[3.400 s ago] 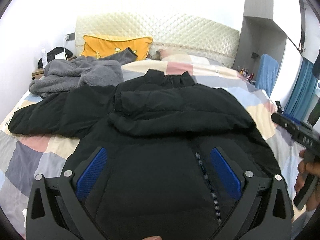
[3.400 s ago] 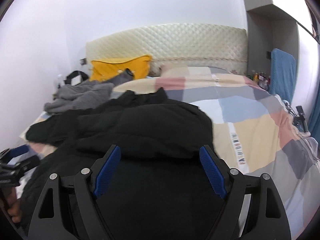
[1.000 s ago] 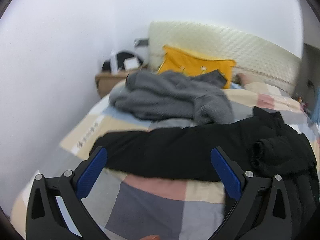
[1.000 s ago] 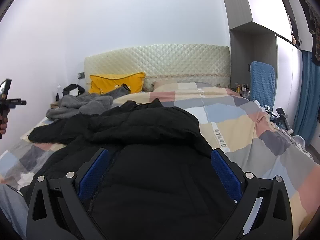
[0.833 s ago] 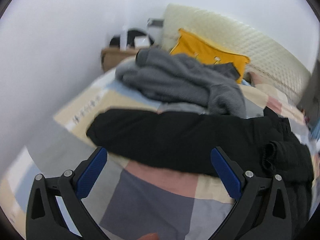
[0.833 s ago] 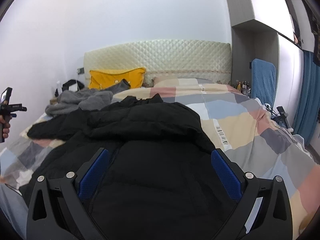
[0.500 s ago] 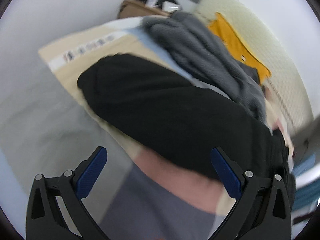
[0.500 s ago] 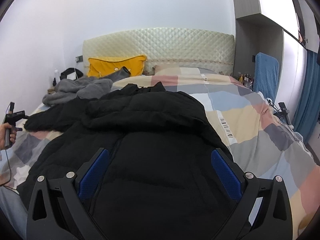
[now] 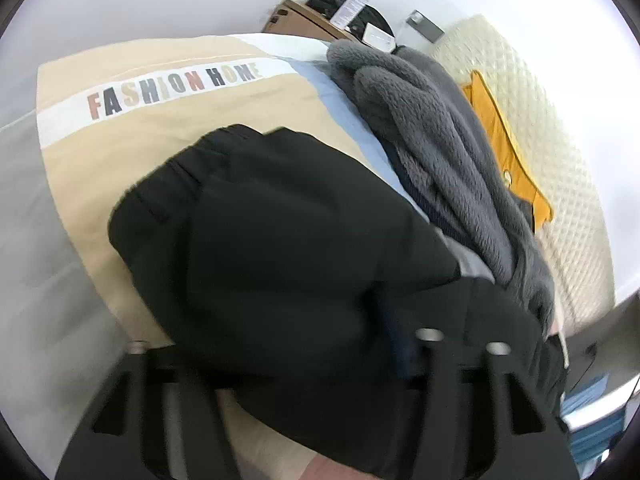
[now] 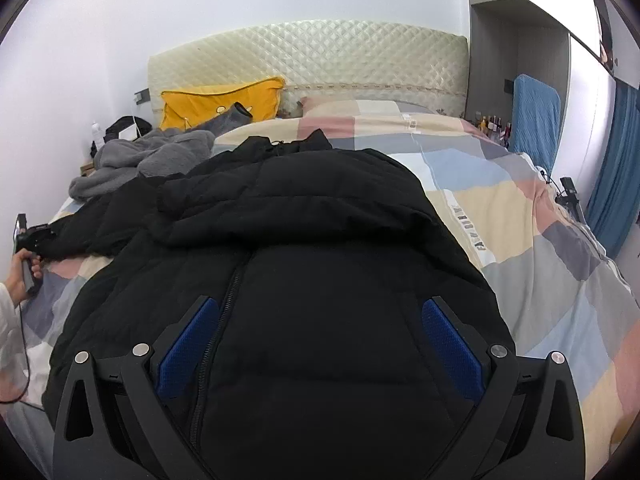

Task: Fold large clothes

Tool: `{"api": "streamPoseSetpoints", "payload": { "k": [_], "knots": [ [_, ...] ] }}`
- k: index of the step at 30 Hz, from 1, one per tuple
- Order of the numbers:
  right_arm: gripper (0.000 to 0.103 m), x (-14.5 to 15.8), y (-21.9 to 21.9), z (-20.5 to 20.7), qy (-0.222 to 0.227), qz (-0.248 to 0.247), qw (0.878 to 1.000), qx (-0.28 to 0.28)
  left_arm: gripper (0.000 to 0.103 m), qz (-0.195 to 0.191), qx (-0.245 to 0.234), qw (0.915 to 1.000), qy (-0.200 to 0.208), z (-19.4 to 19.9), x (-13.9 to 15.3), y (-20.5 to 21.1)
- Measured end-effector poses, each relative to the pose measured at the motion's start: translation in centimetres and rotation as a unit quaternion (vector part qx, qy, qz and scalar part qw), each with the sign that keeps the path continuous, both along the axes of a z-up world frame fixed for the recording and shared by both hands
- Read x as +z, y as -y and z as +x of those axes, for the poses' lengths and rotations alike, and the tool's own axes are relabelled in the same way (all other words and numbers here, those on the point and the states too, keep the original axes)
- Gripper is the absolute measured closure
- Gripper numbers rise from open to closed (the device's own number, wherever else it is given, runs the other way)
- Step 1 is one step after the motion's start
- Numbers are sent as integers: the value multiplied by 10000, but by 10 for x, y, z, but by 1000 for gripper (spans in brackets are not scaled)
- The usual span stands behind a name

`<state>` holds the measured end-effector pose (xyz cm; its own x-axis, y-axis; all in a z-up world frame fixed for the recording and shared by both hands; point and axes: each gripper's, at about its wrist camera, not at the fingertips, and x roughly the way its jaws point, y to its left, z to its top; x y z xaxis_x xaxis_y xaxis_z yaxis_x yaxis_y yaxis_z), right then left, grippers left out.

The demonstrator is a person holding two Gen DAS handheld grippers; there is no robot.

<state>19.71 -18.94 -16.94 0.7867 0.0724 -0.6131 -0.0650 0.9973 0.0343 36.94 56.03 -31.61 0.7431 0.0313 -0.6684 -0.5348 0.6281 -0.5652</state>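
Observation:
A black puffer jacket (image 10: 320, 240) lies front up on the patchwork bedspread (image 10: 540, 248), one sleeve folded across its chest. The other sleeve (image 9: 280, 220) stretches out to the bed's left side, cuff toward the wall. My left gripper (image 9: 280, 320) is rolled over this sleeve near the cuff with its jaws closing. The padded fabric bulges between them and buries the blue pads. From the right wrist view, the left gripper (image 10: 32, 236) sits at the far left in a hand (image 10: 20, 276). My right gripper (image 10: 320, 304) hangs open above the jacket's lower front, holding nothing.
A grey fleece garment (image 9: 440, 140) is heaped beside the sleeve, near a yellow pillow (image 10: 224, 100) and the quilted headboard (image 10: 320, 56). A nightstand (image 9: 304, 16) stands by the wall. At the right are a blue towel (image 10: 536, 116) and a curtain.
The left gripper dropped toward the outstretched sleeve, rolled, and its jaws came in from wide open onto the sleeve. The right gripper drifted slightly lower over the jacket, still open.

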Motion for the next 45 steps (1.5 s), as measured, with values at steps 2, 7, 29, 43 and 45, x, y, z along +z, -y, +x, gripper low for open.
{"api": "streamPoseSetpoints", "payload": {
  "k": [2,7,29,43,45],
  "knots": [
    [1,1,2,-2,2,14,10000,-24,80,132,106,9998,108,-2,7,-1],
    [1,7,3,-12,70,47,10000,47,95,753,114,9971,-79,0,38,13],
    [1,29,19,-44,638,148,9965,520,97,2345,-220,9707,483,-39,261,137],
    [1,41,62,-63,1023,510,9923,466,97,3218,-850,9385,917,-44,355,272],
    [1,41,65,-64,1031,555,9920,480,97,3286,-894,9356,931,-43,364,292]
  ]
}}
